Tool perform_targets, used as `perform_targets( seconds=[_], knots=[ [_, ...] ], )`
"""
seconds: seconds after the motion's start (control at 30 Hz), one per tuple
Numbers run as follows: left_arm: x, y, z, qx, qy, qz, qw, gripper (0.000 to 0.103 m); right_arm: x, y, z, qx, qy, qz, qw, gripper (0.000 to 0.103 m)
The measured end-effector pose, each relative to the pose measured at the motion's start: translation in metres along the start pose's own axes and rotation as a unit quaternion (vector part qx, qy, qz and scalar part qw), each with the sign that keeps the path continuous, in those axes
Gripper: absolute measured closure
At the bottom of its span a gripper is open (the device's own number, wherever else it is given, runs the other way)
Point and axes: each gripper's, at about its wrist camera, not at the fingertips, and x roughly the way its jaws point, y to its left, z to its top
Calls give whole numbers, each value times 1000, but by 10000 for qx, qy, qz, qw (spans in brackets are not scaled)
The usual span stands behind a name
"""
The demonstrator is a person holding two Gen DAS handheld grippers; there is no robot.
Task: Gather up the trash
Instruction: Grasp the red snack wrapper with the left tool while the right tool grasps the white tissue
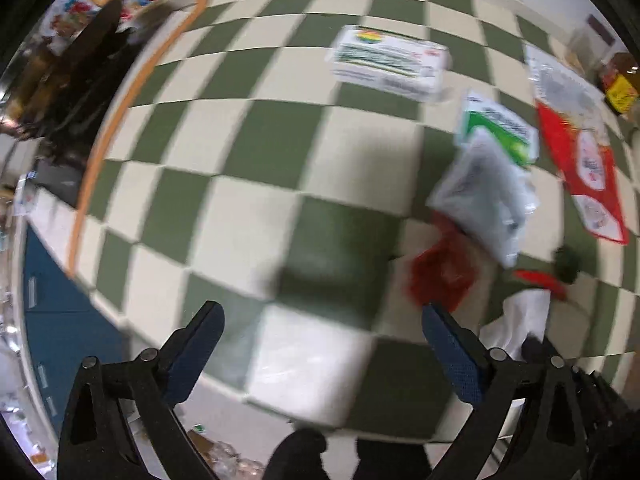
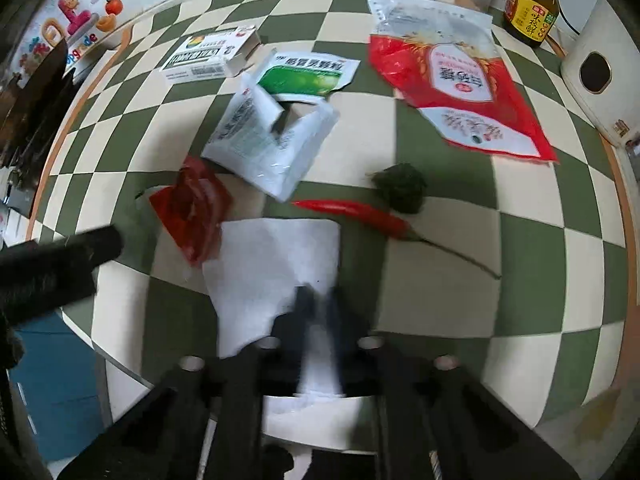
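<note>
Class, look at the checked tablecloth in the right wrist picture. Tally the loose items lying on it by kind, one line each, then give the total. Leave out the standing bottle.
Plastic pouches and wrappers: 4 (big red pouch, green packet, white packet, small red wrapper)
Cardboard boxes: 1
White tissues: 1
Red chillies: 1
Dark green clumps: 1
Total: 8

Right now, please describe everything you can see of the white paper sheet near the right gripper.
The white paper sheet looks thin and soft, like a napkin. It lies mostly flat on the checkered tablecloth. The right gripper is shut on its near edge. A crumpled red wrapper touches its left corner.
</note>
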Motion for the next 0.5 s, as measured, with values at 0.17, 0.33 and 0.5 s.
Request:
perform_targets(
  seconds=[0.17,0.33,0.5],
  knots=[
    [17,-29,11,181,171,-344,9991,42,-5,-57,-1,445,84,102,9989,97],
    [21,-40,16,278,52,-350,9990,95,-7,-93,5,765,113,173,9969,97],
    [14,-41,11,432,-141,46,9990,103,-10,-102,8,907,65,271,9955,97]
  ],
)
